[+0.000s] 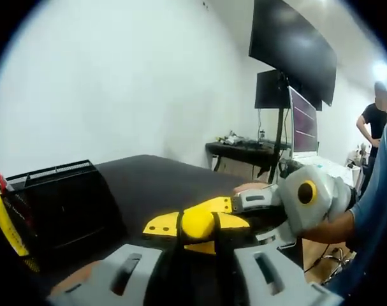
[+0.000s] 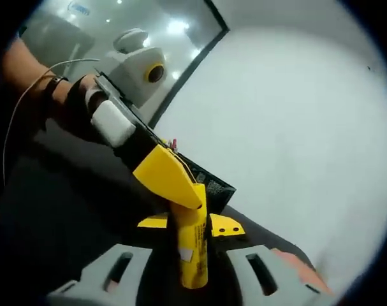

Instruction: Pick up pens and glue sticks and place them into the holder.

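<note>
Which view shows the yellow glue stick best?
The right gripper view: the glue stick shows its full length, pinched by the left gripper. The left gripper view shows it end-on, with the right gripper beside it.

Behind the work surface, a plain white wall [image 1: 116, 83]. Underneath, a black tabletop [image 1: 161, 182], dark and matte. High on that wall, a large dark screen [image 1: 295, 48], with a smaller dark monitor [image 1: 271, 89] below it on a stand. Beside these, a lit monitor [image 1: 303, 122] showing purple-toned content. Further back, a low dark side table [image 1: 241, 152] cluttered with small items too blurred to identify. At the far right, a person in a black shirt [image 1: 373, 121], standing.
</note>
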Demonstrator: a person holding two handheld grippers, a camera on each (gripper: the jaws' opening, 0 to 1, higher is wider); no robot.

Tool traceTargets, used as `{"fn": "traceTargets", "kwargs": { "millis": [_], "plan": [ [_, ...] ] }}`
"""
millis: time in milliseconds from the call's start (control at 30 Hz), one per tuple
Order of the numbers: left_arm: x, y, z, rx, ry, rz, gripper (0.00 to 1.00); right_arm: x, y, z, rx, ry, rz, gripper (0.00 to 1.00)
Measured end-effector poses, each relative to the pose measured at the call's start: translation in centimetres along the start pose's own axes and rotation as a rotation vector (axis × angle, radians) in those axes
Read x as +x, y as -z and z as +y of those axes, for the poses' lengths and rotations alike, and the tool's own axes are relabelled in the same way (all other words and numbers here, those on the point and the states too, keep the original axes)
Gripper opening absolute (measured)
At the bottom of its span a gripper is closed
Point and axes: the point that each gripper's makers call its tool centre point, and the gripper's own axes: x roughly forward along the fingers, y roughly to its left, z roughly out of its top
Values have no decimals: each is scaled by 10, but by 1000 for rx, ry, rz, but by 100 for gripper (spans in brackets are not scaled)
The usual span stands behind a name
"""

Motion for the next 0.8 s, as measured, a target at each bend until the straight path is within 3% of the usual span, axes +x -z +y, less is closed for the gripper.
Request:
{"fn": "traceTargets", "kwargs": {
  "millis": [100,167,233,367,533,700,800],
  "plan": [
    [0,-3,-3,2,3,-31,18,0,0,-1,5,5,-6,18],
    [-4,-18,-5,-23,30,-122,21,0,1,-1,12,10,-8,18],
    [-13,-29,1,-28,2,-178,24,0,1,-3,22,15,-10,18],
    [-31,-32,11,-20,-42,-191,24,-2,0,-5,47,28,-11,18],
    [-60,-14,26,3,-101,-178,24,-4,-2,-13,117,49,-26,18],
    [-88,11,41,-94,-160,-209,24,-9,-3,-27,221,86,-47,18],
    [-106,25,54,-99,-231,-210,24,-13,-2,-37,264,119,-58,18]
  ]
}}
